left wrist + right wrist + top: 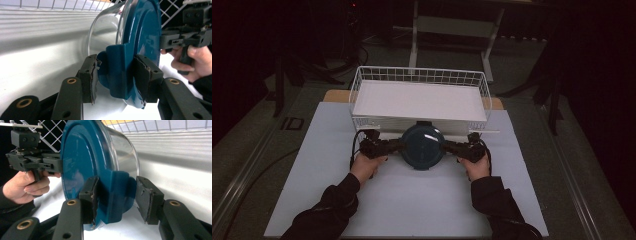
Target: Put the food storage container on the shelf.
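Observation:
A round glass container with a dark blue lid [422, 145] sits just in front of the wire basket, between my two grippers. My left gripper [399, 146] comes at it from the left, and its pads [90, 77] clamp a blue latch tab [117, 72] on the lid's rim. My right gripper [446, 146] comes from the right and is shut on the opposite latch tab [117, 195], with one pad [91, 200] pressed against it. The clear glass body [105, 27] shows behind the lid. Each gripper view also shows the other hand with its gripper [185, 37] [32, 162].
A white wire basket [419, 70] with a white liner stands right behind the container. Everything rests on a white mat [412, 200] on the table. Dark floor and a metal frame [452, 30] lie beyond.

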A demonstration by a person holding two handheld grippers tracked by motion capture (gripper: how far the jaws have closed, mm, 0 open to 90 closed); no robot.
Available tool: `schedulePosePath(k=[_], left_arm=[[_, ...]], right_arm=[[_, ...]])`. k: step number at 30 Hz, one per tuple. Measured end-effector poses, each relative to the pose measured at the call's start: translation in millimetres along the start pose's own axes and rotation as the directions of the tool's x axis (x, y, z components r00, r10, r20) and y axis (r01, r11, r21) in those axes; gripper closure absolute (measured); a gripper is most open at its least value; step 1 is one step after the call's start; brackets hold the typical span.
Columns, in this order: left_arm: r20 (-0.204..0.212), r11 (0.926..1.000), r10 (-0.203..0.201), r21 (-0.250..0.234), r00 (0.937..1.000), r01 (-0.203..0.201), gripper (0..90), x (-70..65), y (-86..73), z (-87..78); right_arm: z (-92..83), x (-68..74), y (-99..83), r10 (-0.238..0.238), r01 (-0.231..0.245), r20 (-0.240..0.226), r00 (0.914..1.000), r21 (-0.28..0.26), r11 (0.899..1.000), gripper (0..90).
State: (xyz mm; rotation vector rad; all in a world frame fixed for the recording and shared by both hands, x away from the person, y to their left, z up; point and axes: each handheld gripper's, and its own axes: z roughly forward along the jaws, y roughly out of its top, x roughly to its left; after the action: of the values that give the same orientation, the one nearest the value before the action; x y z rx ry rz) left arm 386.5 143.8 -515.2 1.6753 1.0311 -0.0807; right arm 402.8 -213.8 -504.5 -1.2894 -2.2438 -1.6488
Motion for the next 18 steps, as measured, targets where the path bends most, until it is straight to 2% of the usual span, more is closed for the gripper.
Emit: schedulePosePath(k=[3,5,8,10,13,14,16,17,18], left_arm=[[0.000,0.9997,-0.006,-0.022,1.0000,0.007,52.9,3.3,-2.8,1.5],[-0.044,0.9984,0.034,-0.044,0.9984,-0.036,50.2,0.3,-2.7,2.3],[-0.056,0.9971,0.018,-0.073,0.9982,-0.022,49.1,2.2,-0.4,3.5],[-0.057,0.9970,0.003,-0.077,0.9984,-0.008,47.9,3.5,0.3,4.2],[-0.067,0.9965,0.003,-0.083,0.9978,-0.009,44.9,3.7,0.5,4.7],[-0.088,0.9961,0.004,-0.087,0.9962,-0.012,43.1,3.0,1.1,5.4],[-0.088,0.9961,0.004,-0.087,0.9962,-0.012,42.3,3.0,1.1,5.4],[-0.111,0.9958,-0.005,-0.091,0.9938,-0.005,40.5,1.8,2.5,6.5],[-0.116,0.9956,-0.007,-0.093,0.9933,-0.004,39.2,1.7,2.7,6.8]], right_arm=[[1.5,-1.3,0.2,0.007,-0.007,0.009,0.9999,-0.018,1.000,51.8],[3.3,-1.1,0.5,0.010,-0.009,0.031,0.9995,-0.029,1.000,49.9],[6.1,-0.4,1.4,0.009,-0.006,0.058,0.9983,-0.047,0.999,48.3],[6.9,-0.2,2.3,0.005,-0.001,0.069,0.9976,-0.053,0.999,46.4],[7.7,0.3,3.9,-0.002,0.006,0.089,0.9960,-0.053,0.999,42.6],[7.9,0.6,4.4,0.002,0.004,0.097,0.9953,-0.052,0.999,41.1],[8.3,0.8,5.0,-0.002,0.007,0.108,0.9942,-0.053,0.999,40.9],[10.1,-0.9,6.3,-0.021,0.031,0.127,0.9917,-0.071,0.997,40.6],[10.6,-1.1,6.7,-0.020,0.030,0.133,0.9909,-0.076,0.997,40.5]])
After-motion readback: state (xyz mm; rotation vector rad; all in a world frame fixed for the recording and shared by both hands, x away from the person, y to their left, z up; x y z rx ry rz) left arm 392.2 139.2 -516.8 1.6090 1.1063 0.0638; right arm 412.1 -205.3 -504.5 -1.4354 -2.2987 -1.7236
